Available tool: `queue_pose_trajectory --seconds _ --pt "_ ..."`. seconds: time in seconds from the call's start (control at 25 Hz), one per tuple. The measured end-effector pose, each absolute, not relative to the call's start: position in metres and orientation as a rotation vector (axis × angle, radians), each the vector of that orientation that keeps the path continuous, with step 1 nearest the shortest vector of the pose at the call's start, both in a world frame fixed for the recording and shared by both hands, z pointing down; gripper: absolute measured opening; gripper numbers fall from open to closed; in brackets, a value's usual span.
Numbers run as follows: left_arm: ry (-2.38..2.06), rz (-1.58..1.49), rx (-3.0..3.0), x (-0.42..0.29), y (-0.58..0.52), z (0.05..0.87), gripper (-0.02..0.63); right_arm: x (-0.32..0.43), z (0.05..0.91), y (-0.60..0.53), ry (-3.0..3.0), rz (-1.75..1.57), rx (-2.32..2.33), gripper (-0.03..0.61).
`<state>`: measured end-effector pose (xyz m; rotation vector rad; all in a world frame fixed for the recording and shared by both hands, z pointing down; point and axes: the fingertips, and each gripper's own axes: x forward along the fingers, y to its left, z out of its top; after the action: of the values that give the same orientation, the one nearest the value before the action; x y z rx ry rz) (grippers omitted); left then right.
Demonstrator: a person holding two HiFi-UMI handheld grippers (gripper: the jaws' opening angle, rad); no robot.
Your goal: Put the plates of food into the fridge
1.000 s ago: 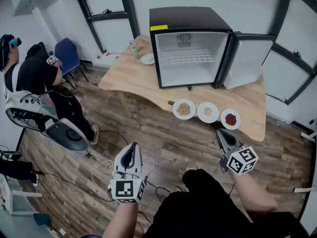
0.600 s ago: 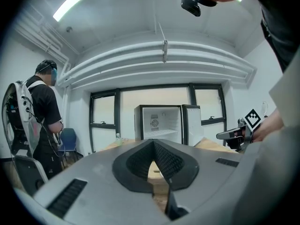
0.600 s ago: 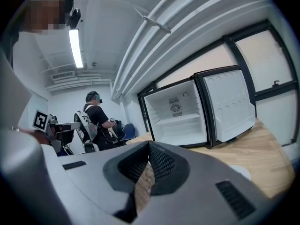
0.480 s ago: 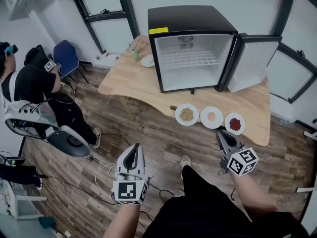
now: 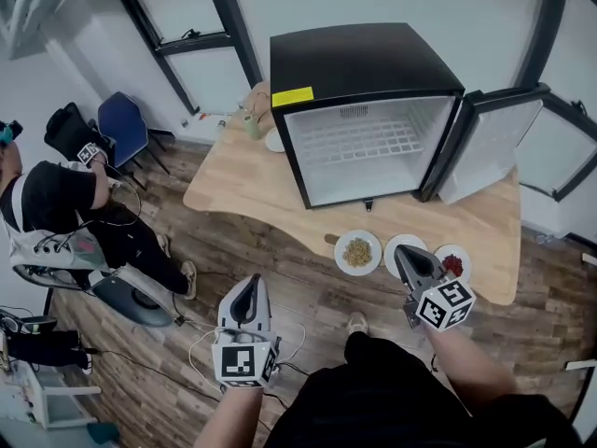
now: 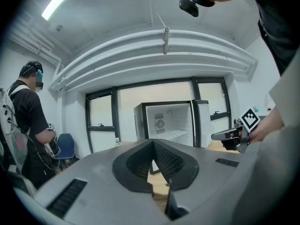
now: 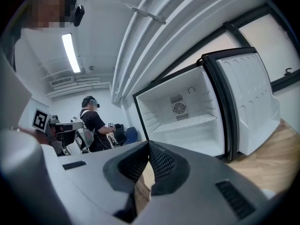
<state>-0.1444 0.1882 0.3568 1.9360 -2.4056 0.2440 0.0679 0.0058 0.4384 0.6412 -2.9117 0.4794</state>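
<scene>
**Both grippers held out, closed and empty, short of the table**

The left gripper (image 5: 249, 282) is held out ahead of the person's body at the left of the head view. It points forward over the brown wood-plank floor (image 5: 280, 269), well short of the table edge. Its own view shows it close to level, with the two dark ribbed jaws pressed together at the tips and nothing between them. The right gripper (image 5: 404, 253) reaches further. Its tip sits over the near edge of the pale wooden table with a wavy front edge (image 5: 238, 175), above the row of plates. Its jaws are likewise pressed together with nothing between them. A bare forearm (image 5: 471, 367) runs back from it towards the person's dark-clothed body.

Three round white plates lie in a row on the table's near edge, in front of the fridge and outside it. The left plate holds yellow-brown food (image 5: 357, 252). The middle plate (image 5: 391, 253) is mostly covered by the right gripper in the head view. The right plate holds red food (image 5: 454, 265).

The small black fridge with a white interior (image 5: 364, 110) stands on the table. Its door (image 5: 490, 143) is swung open to the right, and a white wire shelf (image 5: 359, 143) inside is bare. A yellow sticker (image 5: 292, 96) marks the upper left corner of its front. A few small items sit on the table's far left corner, too small to identify.

The walls are white, with dark-framed windows (image 5: 187, 40). At the left stands another person in a dark top (image 5: 47, 194), near a blue chair (image 5: 117, 119). Cables (image 5: 201, 329) trail across the floor.
</scene>
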Motion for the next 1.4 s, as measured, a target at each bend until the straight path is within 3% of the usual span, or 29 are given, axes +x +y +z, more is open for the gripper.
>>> queue_pose_trajectory --seconds 0.52,0.88,1.4 --pt "-2.447 0.254 1.954 -0.179 0.067 0.353 0.005 0.015 0.447 -0.077 -2.935 0.479 0.515 0.021" --pt "-2.335 0.402 2.045 -0.176 0.021 0.375 0.005 0.018 0.466 -0.092 -2.922 0.613 0.637 0.021" --pt "-2.005 0.307 2.356 -0.156 -0.044 0.409 0.005 0.051 0.509 -0.060 -2.744 0.746 0.950 0.021"
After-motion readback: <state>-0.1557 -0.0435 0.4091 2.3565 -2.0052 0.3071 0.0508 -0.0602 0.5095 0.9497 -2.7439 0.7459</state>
